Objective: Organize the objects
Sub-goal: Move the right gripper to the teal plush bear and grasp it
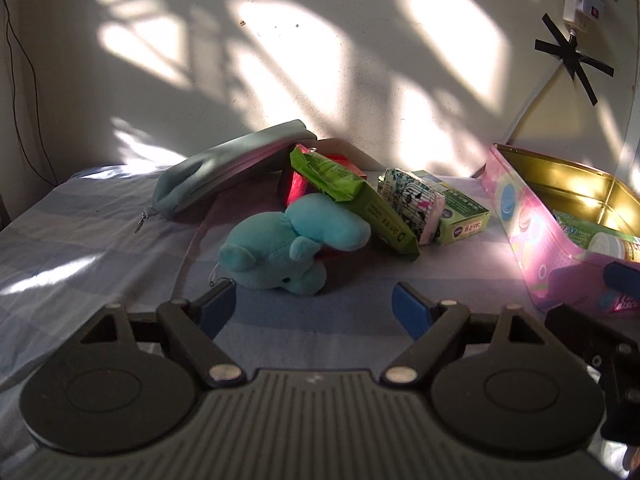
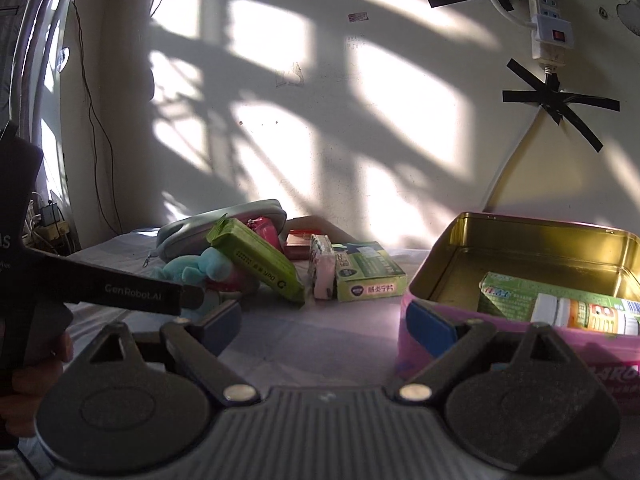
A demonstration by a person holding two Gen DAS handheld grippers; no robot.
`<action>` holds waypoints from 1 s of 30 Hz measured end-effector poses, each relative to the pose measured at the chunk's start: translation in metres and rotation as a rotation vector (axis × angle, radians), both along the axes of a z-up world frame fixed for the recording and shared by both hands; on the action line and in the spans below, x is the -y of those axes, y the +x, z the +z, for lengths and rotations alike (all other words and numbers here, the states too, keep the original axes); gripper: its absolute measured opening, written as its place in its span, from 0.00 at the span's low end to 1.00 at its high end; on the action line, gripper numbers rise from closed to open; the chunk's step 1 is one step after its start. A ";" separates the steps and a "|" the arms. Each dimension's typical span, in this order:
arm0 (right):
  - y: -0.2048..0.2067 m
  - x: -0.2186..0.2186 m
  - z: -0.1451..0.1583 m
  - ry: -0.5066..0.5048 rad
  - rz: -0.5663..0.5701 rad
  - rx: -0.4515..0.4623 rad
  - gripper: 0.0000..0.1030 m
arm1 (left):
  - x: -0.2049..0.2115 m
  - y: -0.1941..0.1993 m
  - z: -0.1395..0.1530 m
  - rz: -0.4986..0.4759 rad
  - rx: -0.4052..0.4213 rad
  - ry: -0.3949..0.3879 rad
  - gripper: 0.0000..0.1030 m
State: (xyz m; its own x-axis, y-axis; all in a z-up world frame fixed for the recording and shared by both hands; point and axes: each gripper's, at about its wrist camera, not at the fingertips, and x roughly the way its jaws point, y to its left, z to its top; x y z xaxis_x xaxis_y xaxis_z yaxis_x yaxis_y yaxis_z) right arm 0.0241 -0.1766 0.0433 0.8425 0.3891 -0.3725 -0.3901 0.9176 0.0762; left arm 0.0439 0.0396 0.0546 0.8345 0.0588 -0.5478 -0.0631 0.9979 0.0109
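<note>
A box (image 2: 516, 294) and bottle (image 2: 580, 314) are packed in the tin (image 2: 520, 232); the toy (image 1: 280, 248) and packs are left, both grippers (image 1: 314, 306) (image 2: 324, 322) held wide, empty

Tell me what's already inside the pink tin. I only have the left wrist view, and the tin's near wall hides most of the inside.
Observer: A green box lies in the pink tin, and a white-capped bottle with an orange label lies on its side in front of it.
Operator: Any room left in there?
Observer: Yes. The gold floor behind the green box, toward the tin's far wall, is bare.
Operator: Is the right tool carrying anything?
Observer: No. The right tool is open, with nothing between its fingers.
</note>
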 end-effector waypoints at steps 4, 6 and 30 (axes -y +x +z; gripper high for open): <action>-0.002 -0.019 -0.011 -0.040 0.036 -0.034 0.90 | -0.019 -0.001 -0.013 0.029 -0.032 -0.018 0.84; -0.001 -0.025 -0.015 -0.049 0.045 -0.050 0.90 | -0.025 -0.001 -0.017 0.042 -0.039 -0.018 0.84; 0.036 -0.081 -0.027 -0.196 0.070 -0.079 0.90 | -0.075 0.009 -0.036 0.097 -0.059 -0.087 0.84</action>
State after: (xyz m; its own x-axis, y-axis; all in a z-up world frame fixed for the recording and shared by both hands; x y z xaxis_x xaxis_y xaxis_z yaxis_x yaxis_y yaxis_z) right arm 0.0603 -0.0953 0.0162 0.7815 0.3591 -0.5102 -0.4529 0.8890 -0.0680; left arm 0.0531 0.1146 0.0187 0.7933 0.0880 -0.6025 -0.1615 0.9845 -0.0690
